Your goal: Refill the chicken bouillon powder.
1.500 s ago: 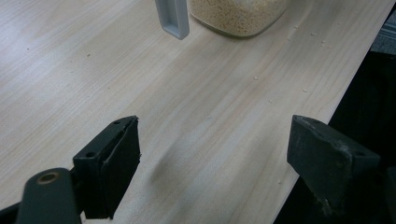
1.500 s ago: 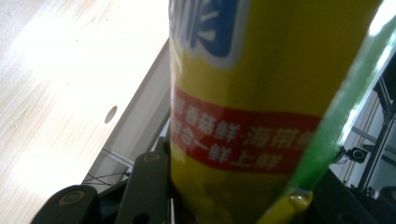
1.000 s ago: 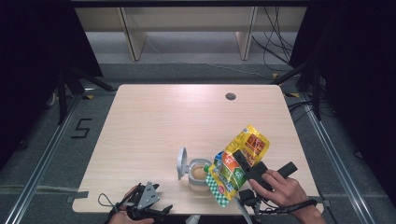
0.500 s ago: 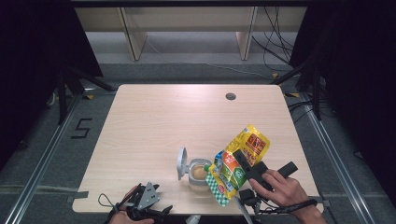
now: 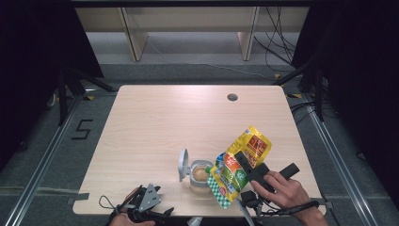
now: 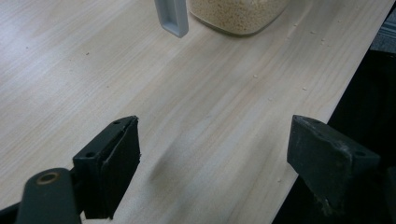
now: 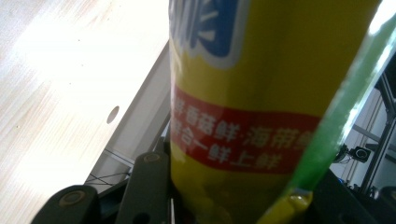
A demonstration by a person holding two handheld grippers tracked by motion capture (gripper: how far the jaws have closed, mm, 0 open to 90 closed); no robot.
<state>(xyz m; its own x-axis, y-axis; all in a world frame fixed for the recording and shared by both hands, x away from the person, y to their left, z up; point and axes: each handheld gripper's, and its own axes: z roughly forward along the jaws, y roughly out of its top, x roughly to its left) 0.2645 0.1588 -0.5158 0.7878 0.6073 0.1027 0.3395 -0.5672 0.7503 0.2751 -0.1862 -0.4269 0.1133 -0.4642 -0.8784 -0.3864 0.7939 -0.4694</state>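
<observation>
The right gripper (image 5: 245, 165) clamps the yellow-green packet (image 5: 237, 172), tilting it over the open jar (image 5: 201, 175) just beside it. The left gripper (image 5: 149, 213) rests with jaws apart, empty, near the table's (image 5: 160, 122) edge.

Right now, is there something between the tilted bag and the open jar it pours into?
Nothing visible blocks it. The right hand-held gripper holds the bag tilted, its lower end right by the jar mouth. The jar's lid stands open on the far side, away from the bag.
</observation>
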